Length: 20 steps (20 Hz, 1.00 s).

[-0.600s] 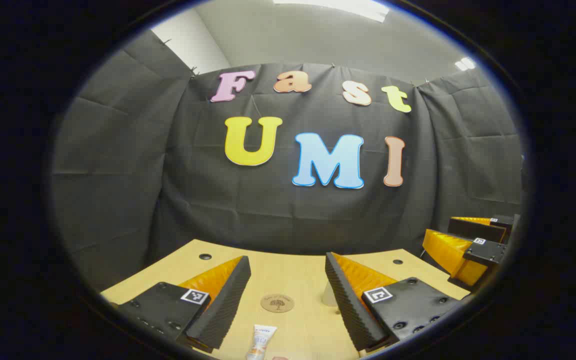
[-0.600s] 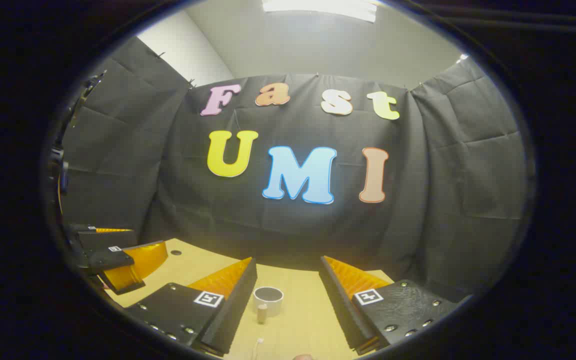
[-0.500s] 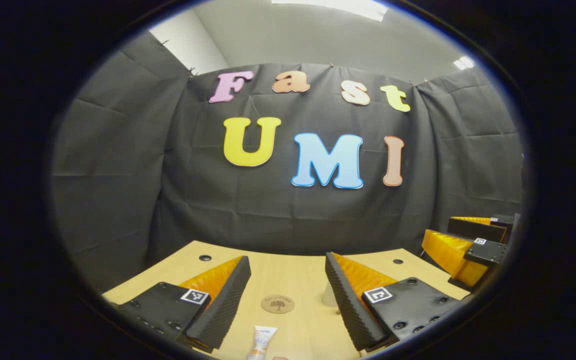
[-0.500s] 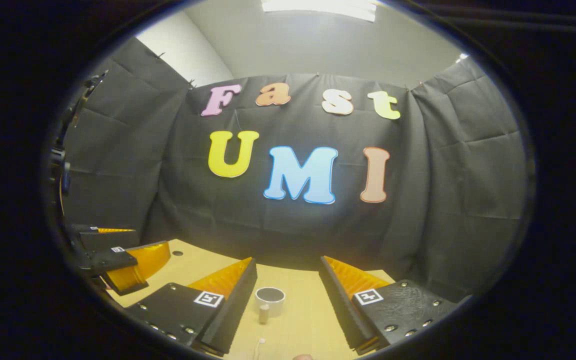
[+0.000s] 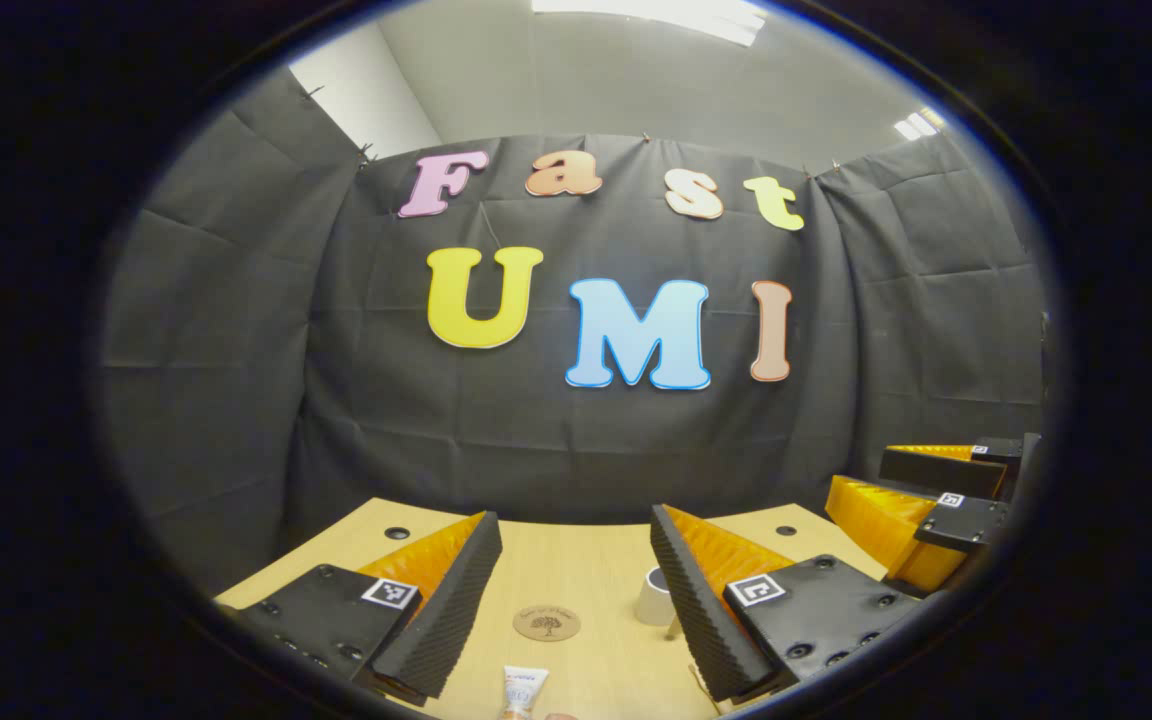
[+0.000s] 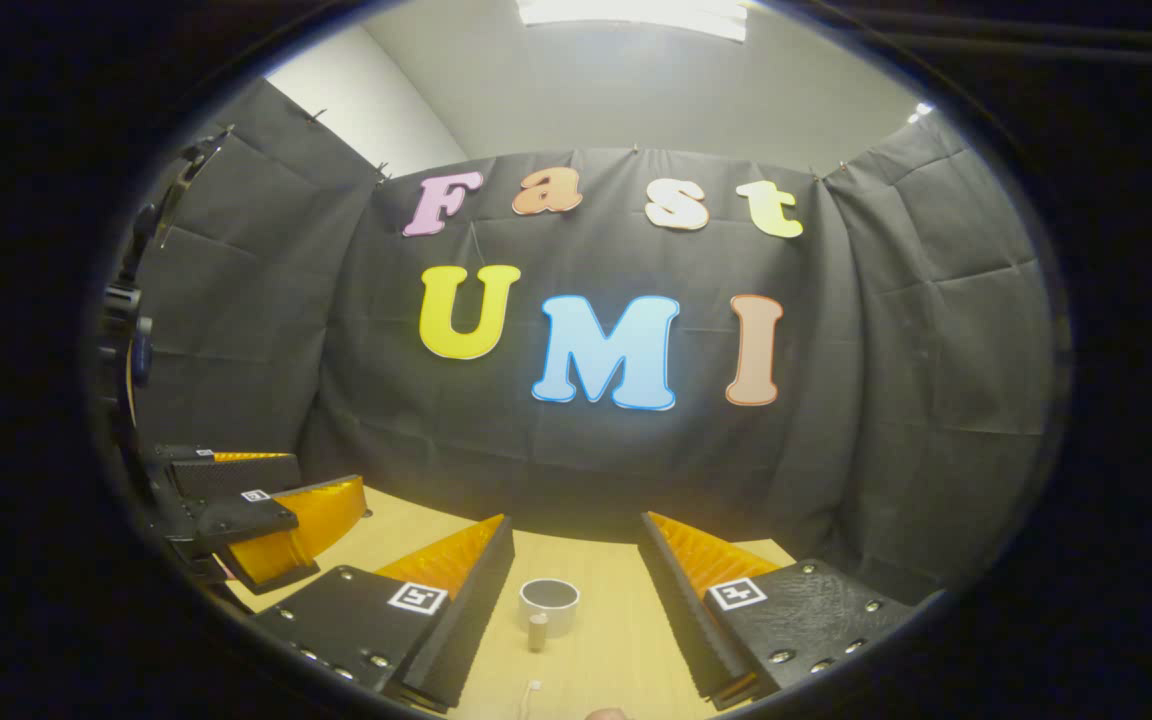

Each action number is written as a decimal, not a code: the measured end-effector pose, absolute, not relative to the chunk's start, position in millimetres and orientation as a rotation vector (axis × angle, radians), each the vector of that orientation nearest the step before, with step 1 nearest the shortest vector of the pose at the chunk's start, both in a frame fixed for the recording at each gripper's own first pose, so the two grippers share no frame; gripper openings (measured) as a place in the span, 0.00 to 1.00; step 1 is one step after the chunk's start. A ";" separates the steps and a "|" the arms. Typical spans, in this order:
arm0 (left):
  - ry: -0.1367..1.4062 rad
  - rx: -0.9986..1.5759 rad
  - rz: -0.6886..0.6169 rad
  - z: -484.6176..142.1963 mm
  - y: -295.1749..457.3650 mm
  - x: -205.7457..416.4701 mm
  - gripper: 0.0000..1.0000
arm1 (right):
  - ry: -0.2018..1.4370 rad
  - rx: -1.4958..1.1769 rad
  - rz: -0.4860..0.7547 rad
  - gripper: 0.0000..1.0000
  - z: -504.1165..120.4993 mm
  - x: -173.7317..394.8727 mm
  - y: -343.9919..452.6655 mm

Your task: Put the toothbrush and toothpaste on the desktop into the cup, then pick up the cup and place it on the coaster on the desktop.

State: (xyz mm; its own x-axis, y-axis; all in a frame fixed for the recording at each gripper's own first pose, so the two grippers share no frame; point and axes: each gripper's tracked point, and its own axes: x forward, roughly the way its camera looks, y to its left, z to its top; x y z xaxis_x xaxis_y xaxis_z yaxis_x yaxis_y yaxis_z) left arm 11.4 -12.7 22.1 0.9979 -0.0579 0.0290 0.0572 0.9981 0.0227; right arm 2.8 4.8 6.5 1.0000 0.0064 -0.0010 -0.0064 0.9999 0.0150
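In the left gripper view, the white toothpaste tube [image 5: 524, 690] lies on the wooden desk at the bottom edge, between my open left gripper's [image 5: 573, 520] fingers. The round brown coaster [image 5: 547, 623] sits just beyond it. The white cup [image 5: 654, 596] stands to the right, partly hidden by a finger. In the right gripper view the cup [image 6: 549, 603] stands upright between my open right gripper's [image 6: 576, 522] fingers, a short tan piece on its near side. A thin white end of the toothbrush [image 6: 533, 687] shows at the bottom edge. Neither gripper holds anything.
The right gripper [image 5: 861, 470] hangs open at the right of the left gripper view. In the right gripper view the left gripper [image 6: 331, 472] is open at the left. The desk [image 5: 576, 560] has small dark holes near its back corners and ends at the black cloth wall.
The left gripper's view has shifted, so more of the cup shows beside its finger. In the right gripper view the cup sits slightly farther right and the left gripper reaches farther in.
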 end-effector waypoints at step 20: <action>0.082 0.030 -0.045 -18.8 -0.5 22.0 0.96 | 0.141 -0.052 0.031 0.88 -48.0 3.6 9.6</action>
State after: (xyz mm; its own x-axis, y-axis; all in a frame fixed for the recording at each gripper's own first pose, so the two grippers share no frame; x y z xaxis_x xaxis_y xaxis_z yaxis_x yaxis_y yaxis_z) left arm 22.0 -0.5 -18.8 0.9956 -0.0440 -0.0828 0.0465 0.9985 0.0284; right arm 3.6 9.6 -48.0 0.9896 0.0277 -0.1410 -0.0349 0.9982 -0.0493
